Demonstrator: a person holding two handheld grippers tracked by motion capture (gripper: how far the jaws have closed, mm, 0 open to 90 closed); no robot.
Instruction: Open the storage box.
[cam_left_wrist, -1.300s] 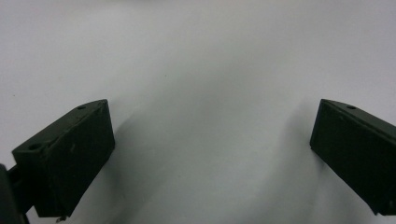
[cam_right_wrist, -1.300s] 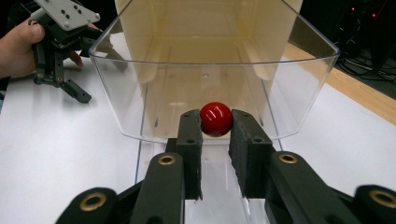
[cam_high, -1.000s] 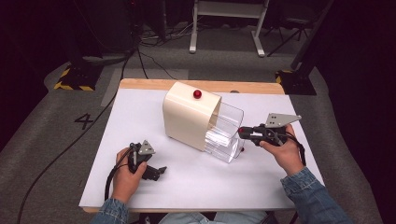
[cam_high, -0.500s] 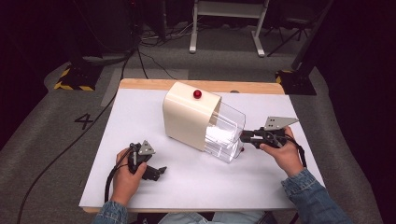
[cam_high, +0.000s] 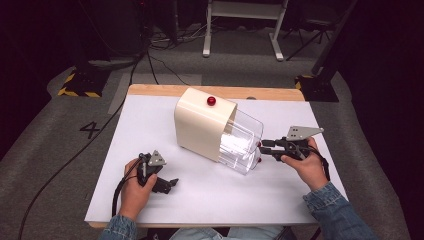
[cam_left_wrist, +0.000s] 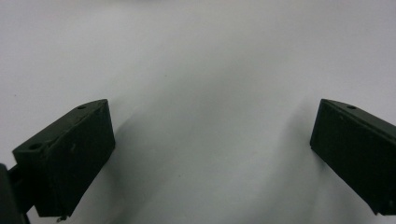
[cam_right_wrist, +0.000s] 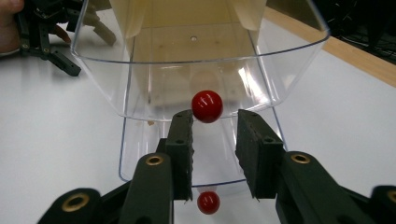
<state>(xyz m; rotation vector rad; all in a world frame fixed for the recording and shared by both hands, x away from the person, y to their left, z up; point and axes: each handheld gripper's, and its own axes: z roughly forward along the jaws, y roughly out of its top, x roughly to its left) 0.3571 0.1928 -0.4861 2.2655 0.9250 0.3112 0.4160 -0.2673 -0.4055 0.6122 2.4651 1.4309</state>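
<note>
right tongs lining up on the red knob of the clear drawer

the right tongs (cam_right_wrist: 215, 135) sit at the front of the clear drawer (cam_high: 242, 142), which sticks out of the cream box (cam_high: 202, 125) on the white surface (cam_high: 150, 120), a little right of its middle. their jaws stand at a narrow gap, one on each side of the red knob (cam_right_wrist: 207, 106), and they do not look closed on it yet. to do this step well, i would keep the jaws level with the knob and centred on it, close them squarely behind the ball, then move the drawer straight along its own line (a sideways tug could tilt the light box or slip off the round knob). a second red knob (cam_right_wrist: 208, 202) shows lower down, under the jaws, on the bottom drawer.

the left tongs (cam_left_wrist: 210, 154) rest low over the bare surface near the left front edge, jaws spread wide and holding nothing. in the high view the left hand (cam_high: 135, 187) lies well apart from the box; it could steady the box if it starts to slide.

the clear drawer looks empty: through its walls i see the cream inside of the box and a few faint marks, no loose item. another red knob (cam_high: 211, 101) sits on top of the box.
</note>
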